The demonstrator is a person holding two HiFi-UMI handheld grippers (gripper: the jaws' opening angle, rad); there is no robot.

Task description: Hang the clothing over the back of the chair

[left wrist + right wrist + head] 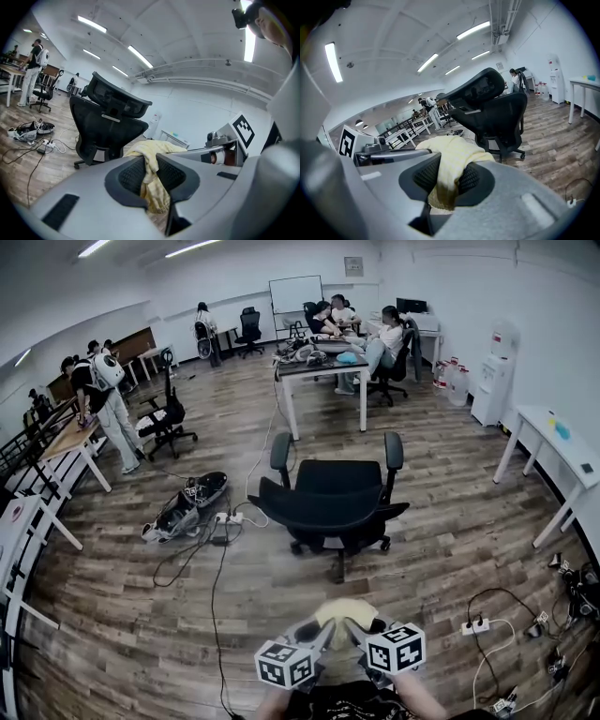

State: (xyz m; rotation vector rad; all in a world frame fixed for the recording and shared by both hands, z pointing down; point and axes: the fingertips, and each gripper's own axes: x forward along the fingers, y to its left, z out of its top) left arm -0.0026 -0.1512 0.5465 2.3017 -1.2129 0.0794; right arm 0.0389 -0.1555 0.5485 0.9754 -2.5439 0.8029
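Both grippers sit at bottom centre of the head view, side by side. The left gripper (151, 174) has its jaws narrowed onto a bunched fold of the clothing (157, 149); the right gripper (449, 180) pinches another fold of the same piece. The fabric is clamped between the ribbed pads on each side.

Clothing: pale yellow, soft and limp, with a faint stripe or weave, heaped over the jaw tips. It spans from one gripper to the other, so its long axis runs left to right across the frame.

Chair (333, 493): black office type, mesh-look back with a curved headrest, hard armrests, castor base, on a wood-plank floor (450, 474). It stands at frame centre, above the grippers and well apart from them — the back appears turned toward them.

Judgement: the cloth span lies roughly parallel to the back's top edge. Neither gripper is clearly nearer — the carry goes forward and over.
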